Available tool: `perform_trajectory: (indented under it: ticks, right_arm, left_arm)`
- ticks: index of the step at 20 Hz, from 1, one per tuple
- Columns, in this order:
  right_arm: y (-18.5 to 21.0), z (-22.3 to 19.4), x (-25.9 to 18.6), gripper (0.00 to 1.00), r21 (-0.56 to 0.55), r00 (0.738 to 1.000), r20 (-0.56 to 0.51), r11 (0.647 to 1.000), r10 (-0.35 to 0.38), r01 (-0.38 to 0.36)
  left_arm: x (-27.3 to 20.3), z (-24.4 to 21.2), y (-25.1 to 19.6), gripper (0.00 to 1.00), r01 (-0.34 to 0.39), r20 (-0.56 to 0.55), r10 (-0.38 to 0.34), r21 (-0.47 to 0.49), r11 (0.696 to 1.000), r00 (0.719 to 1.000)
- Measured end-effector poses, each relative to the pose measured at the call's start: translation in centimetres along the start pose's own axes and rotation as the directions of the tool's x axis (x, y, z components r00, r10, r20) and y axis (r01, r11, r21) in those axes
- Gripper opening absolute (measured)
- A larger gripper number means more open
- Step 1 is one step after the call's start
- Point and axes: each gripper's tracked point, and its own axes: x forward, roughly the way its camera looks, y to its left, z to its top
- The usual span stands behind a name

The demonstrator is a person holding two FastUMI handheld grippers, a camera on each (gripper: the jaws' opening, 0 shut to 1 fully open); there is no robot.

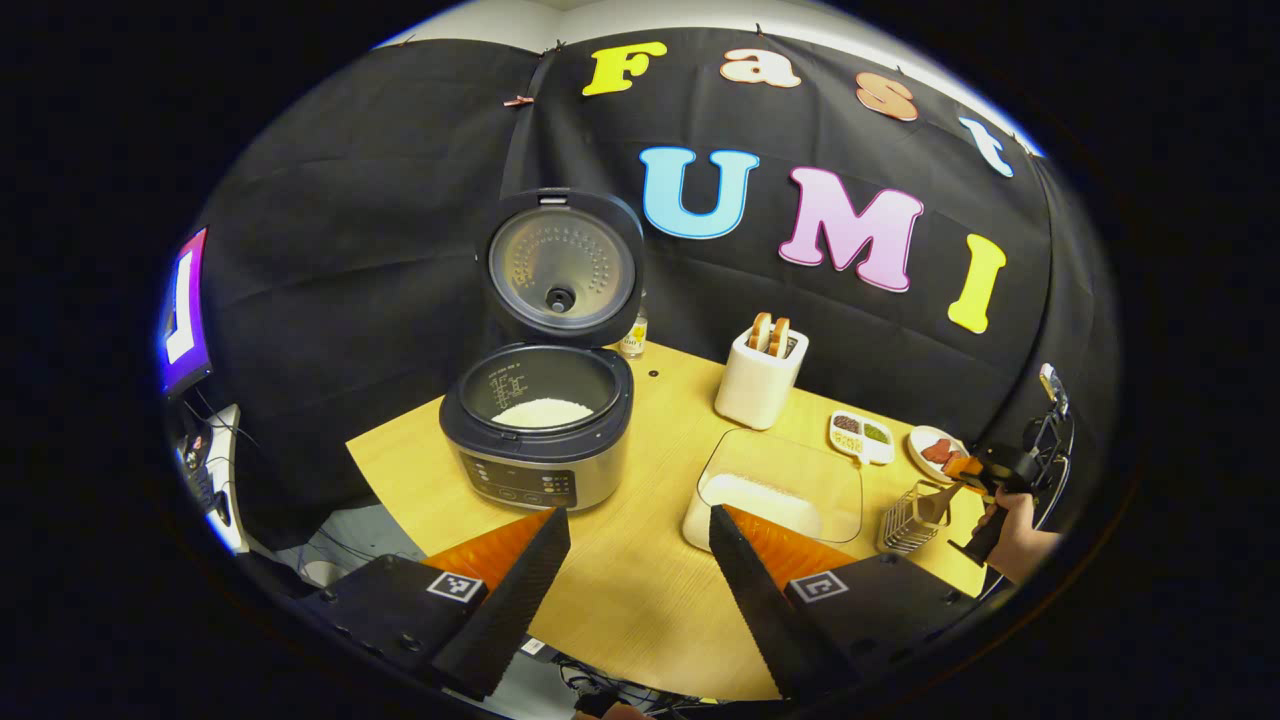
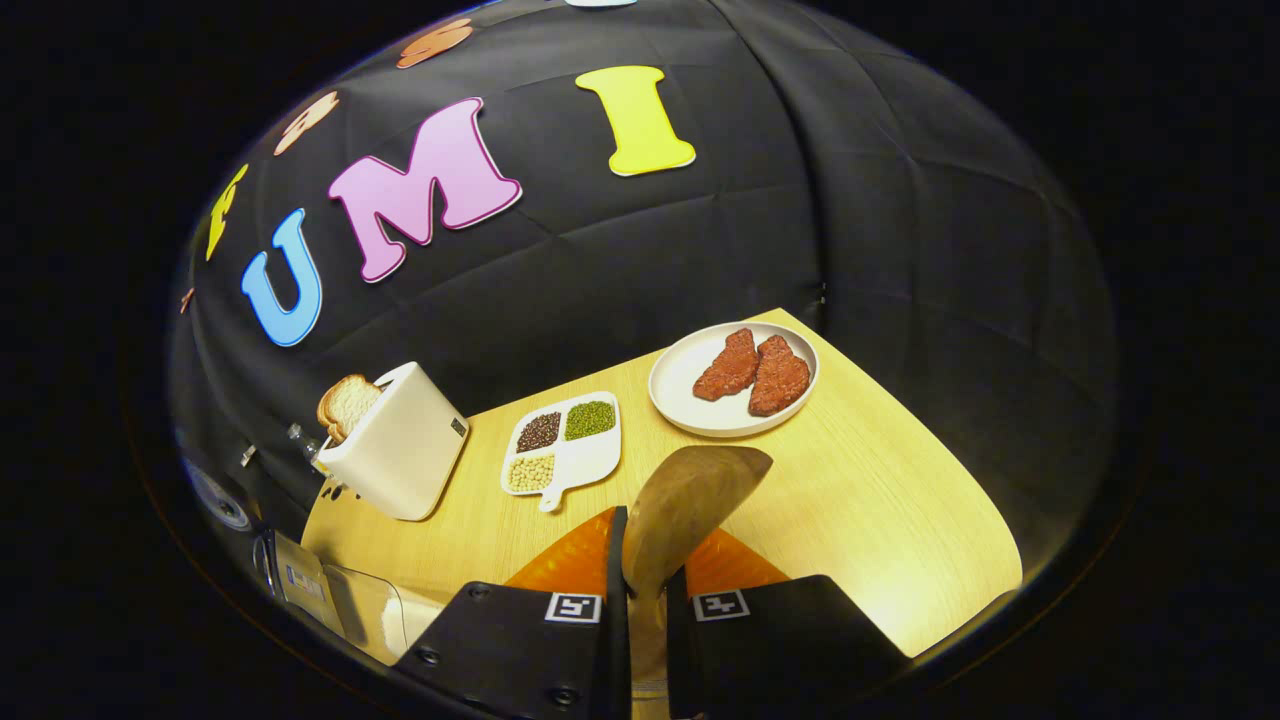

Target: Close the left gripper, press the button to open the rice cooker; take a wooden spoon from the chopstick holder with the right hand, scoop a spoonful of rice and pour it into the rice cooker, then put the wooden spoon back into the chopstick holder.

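The rice cooker (image 1: 540, 440) stands on the wooden table with its lid (image 1: 562, 265) raised, and white rice (image 1: 543, 411) lies in its pot. My left gripper (image 1: 637, 518) hangs open in front of it, with nothing between its fingers. A clear container of rice (image 1: 775, 490) sits to the right of the cooker. Farther right is the wire chopstick holder (image 1: 905, 520). Just above it a hand (image 1: 1020, 540) holds my right gripper (image 1: 985, 475). In the right gripper view, my right gripper (image 2: 645, 565) is shut on the wooden spoon (image 2: 690, 500), bowl pointing forward and empty.
A white toaster (image 1: 760, 375) with bread stands behind the container. A divided dish of beans (image 2: 560, 440) and a plate (image 2: 680, 400) with two pieces of meat sit at the table's far right. A small bottle (image 1: 632, 335) stands behind the cooker. The table's right edge (image 2: 950, 480) is close.
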Motion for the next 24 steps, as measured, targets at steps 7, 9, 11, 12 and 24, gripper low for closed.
perform_trajectory:
  ticks: [7,9,11,12,24]
  right_arm:
    - [2.3,5.3,-4.5,0.16,0.003,0.988,0.153,1.0,0.011,-0.012]
    - [3.3,6.3,-6.1,0.15,0.021,0.985,0.171,1.0,0.009,-0.013]
    - [5.2,6.8,-7.7,0.15,0.031,0.983,0.181,0.999,0.03,-0.037]
    - [6.4,6.9,-8.4,0.15,0.035,0.982,0.184,0.998,0.046,-0.053]
    - [21.8,0.2,-10.5,0.15,-0.124,0.959,0.134,0.964,0.25,-0.234]
  left_arm:
    - [1.3,0.3,1.9,0.96,0.047,-0.001,-0.047,-0.031,0.998,0.999]
    - [1.8,0.4,3.0,0.95,0.063,-0.001,-0.063,-0.033,0.997,0.998]
    - [2.4,0.7,4.2,0.96,0.082,0.005,-0.081,-0.038,0.996,0.997]
    - [2.7,0.8,4.8,0.95,0.086,0.009,-0.086,-0.039,0.996,0.996]
    - [5.4,1.4,10.5,0.95,0.156,0.007,-0.156,-0.04,0.987,0.988]
